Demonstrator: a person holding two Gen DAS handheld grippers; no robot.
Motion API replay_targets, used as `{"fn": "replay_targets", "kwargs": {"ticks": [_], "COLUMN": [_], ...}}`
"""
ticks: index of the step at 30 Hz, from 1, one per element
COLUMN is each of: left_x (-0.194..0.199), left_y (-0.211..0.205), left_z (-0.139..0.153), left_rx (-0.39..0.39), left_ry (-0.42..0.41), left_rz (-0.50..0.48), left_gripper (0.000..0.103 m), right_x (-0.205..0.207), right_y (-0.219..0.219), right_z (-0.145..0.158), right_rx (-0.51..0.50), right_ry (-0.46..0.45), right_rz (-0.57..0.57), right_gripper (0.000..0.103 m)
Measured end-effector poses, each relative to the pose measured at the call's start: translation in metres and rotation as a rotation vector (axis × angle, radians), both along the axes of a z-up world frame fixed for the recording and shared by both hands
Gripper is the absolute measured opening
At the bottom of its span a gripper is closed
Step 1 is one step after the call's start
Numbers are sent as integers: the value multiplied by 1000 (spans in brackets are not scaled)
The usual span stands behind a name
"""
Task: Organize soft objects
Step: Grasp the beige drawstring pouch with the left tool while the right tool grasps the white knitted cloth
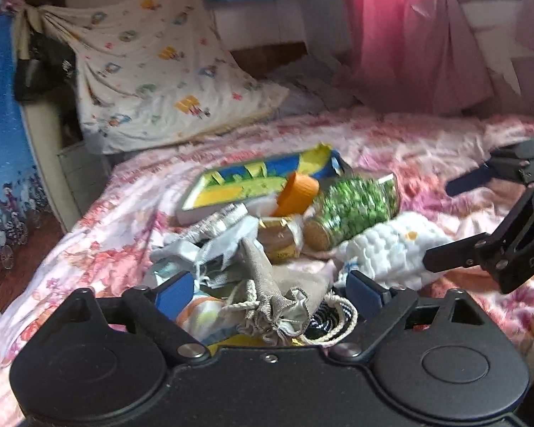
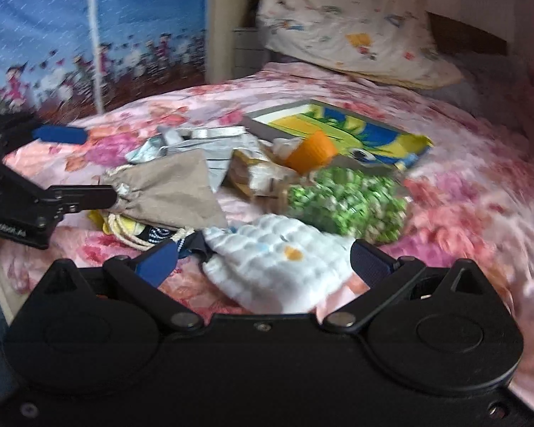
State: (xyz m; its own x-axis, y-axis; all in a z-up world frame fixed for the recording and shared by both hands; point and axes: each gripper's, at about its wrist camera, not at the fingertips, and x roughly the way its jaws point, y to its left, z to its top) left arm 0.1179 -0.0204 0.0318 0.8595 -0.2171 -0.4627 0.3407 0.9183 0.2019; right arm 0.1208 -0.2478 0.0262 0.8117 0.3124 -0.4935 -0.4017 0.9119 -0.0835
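A pile of small things lies on a bed's pink floral sheet [image 1: 99, 235]. A beige drawstring pouch [image 1: 267, 284] [image 2: 171, 188] lies at its near side, between the wide-apart blue pads of my left gripper [image 1: 270, 291], which is open. In the right wrist view the left gripper [image 2: 78, 163] shows from the side, its lower finger at the pouch's neck. A white quilted cloth [image 2: 277, 259] [image 1: 391, 245] lies between the spread fingers of my right gripper [image 2: 263, 261], also open. A navy-and-white striped item [image 2: 156, 235] peeks out under the pouch.
The pile also holds a green patterned roll [image 1: 352, 210], an orange cup [image 1: 297, 192], a yellow-and-blue flat box [image 1: 252, 181], a gold packet [image 1: 277, 242] and grey cloth [image 1: 213, 245]. A printed pillow [image 1: 153, 71] leans at the bed's head. Pink curtain [image 1: 409, 35] right, blue curtain [image 2: 71, 35] left.
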Motion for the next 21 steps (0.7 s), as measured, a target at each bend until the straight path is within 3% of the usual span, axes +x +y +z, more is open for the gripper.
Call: {"fn": "replay_targets", "kwargs": {"ticks": [9,13,17,21], "left_x": [25,32,34,34], "left_y": [2,-3,-8,-9], "left_z": [-7,-11,-13,-11], "left_rx": [25,46,42,32], "left_ry": [113,157,182,199], "left_rz": [-20,-22,-20,-11], "left_gripper": [69,49,46,43], "right_x": [18,14,13,9], "right_y": [30,42,59,67], "right_z": [-12,-21,-34,-42], "right_rx": [-171,-261,-357,-391], "right_ry": [-20,-30,-35,-36], "right_rz": [149,181,193,183], "right_gripper": [80,69,60,49]}}
